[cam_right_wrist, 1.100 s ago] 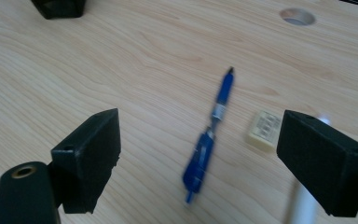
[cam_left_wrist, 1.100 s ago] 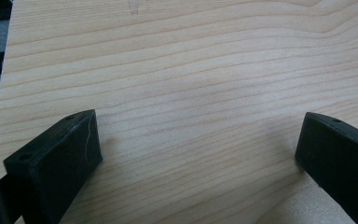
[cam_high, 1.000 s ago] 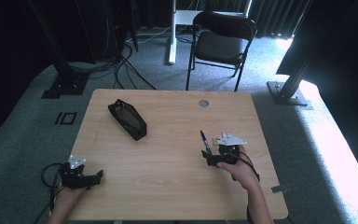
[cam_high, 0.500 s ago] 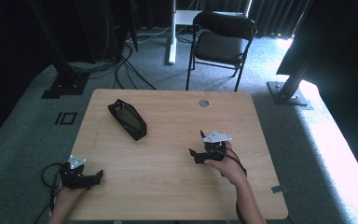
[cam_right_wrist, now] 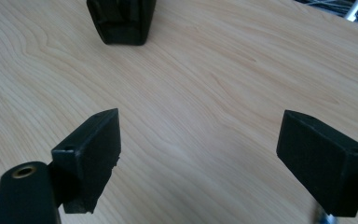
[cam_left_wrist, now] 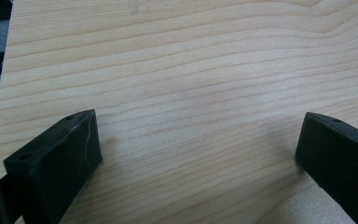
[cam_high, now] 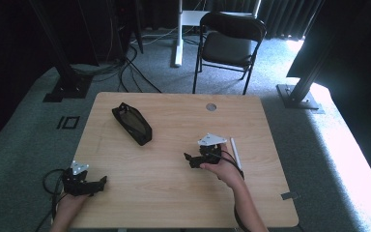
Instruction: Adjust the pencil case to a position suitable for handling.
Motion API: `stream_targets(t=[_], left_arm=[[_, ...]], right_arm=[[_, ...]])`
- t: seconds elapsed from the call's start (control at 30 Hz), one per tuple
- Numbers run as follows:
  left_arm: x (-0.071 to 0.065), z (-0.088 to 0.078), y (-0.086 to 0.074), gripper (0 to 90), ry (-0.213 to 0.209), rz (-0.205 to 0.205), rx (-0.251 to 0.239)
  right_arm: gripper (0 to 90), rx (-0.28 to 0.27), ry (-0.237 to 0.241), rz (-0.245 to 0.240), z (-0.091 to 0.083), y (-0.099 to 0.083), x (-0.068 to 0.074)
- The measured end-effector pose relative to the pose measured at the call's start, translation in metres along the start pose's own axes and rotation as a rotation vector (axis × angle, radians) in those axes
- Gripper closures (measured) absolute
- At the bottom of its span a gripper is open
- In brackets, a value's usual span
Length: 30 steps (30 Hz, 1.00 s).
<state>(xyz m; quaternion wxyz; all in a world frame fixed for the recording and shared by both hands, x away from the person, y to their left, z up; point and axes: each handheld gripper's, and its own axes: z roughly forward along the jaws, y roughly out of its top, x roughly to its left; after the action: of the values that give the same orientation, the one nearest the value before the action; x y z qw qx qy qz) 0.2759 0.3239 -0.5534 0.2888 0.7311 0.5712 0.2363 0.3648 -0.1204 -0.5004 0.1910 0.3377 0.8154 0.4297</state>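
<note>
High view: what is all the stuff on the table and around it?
Wooden table: one, pale wood, centre.
Black zippered pouch: one, black, far left part of table.
White pen-like stick: one, white, just right of the right gripper.
Round grey grommet: one, table's far edge.
Black folding chair: one, behind the table.
Left gripper: black, open, near left corner.
Right gripper: black, open, right of centre.

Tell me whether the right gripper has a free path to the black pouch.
Probably yes. The right gripper has its jaws wide apart and faces the black pouch, and only bare table lies between them. The white pen lies on its far side, out of the way.
</note>
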Motion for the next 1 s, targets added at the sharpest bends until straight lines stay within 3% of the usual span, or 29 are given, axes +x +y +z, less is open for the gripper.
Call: stream_targets(t=[1.0], left_arm=[[0.000, 0.000, 0.000, 0.4, 0.000, 0.000, 0.000]], right_arm=[[13.6, -0.036, 0.068, -0.017, 0.055, 0.029, 0.050]])
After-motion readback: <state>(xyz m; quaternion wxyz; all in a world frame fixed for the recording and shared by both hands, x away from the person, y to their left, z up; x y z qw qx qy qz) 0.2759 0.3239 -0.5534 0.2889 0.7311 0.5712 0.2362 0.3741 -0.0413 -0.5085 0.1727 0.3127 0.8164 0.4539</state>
